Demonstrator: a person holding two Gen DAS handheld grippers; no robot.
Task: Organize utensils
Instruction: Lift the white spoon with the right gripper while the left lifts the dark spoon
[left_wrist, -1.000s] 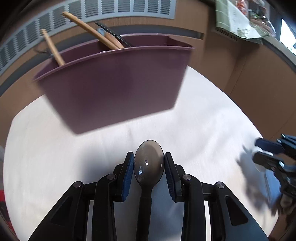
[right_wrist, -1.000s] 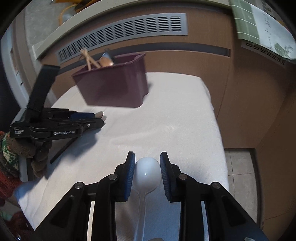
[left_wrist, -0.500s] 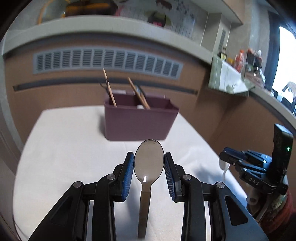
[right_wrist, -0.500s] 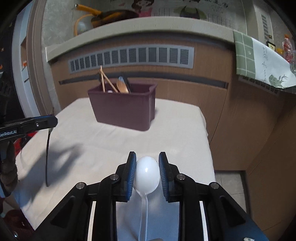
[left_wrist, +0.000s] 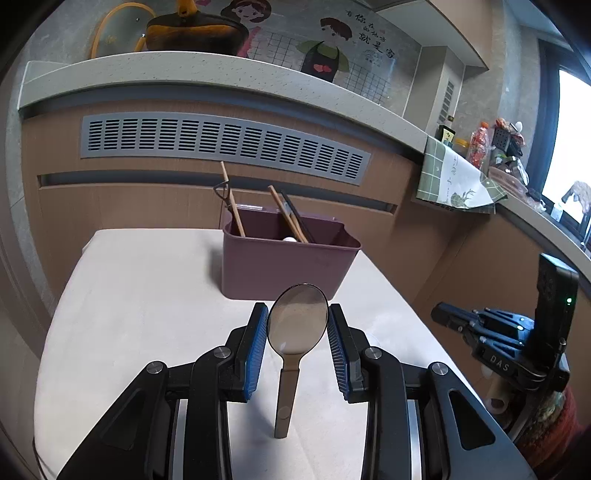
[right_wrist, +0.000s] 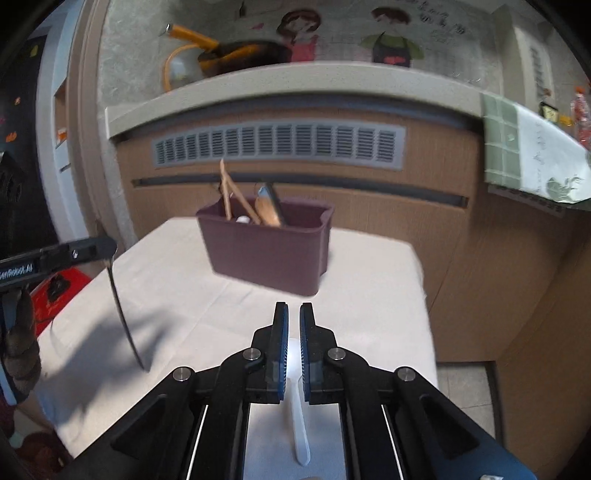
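My left gripper (left_wrist: 297, 310) is shut on the bowl of a grey-brown spoon (left_wrist: 286, 387), whose handle hangs down above the table. Beyond it stands the maroon utensil bin (left_wrist: 288, 266) with chopsticks and a wooden spoon sticking out. My right gripper (right_wrist: 293, 314) is closing, its jaws almost together. A white spoon (right_wrist: 300, 424) is pinched between them behind the tips, handle hanging down. In the right wrist view the bin (right_wrist: 269, 254) is ahead, and the left gripper (right_wrist: 88, 249) with its dark spoon is at the left. The right gripper (left_wrist: 443, 317) shows at the right of the left wrist view.
A white cloth covers the table (left_wrist: 147, 295). Behind it rises a wood-panelled counter front with a grey vent grille (left_wrist: 221, 144). A green-checked towel (left_wrist: 450, 181) hangs off the counter at the right. The table's right edge drops to the floor (right_wrist: 465, 387).
Both grippers have risen and drawn back from the bin, which now looks smaller. The right jaws have narrowed and the white spoon's bowl no longer fills the gap. The left grip is unchanged.
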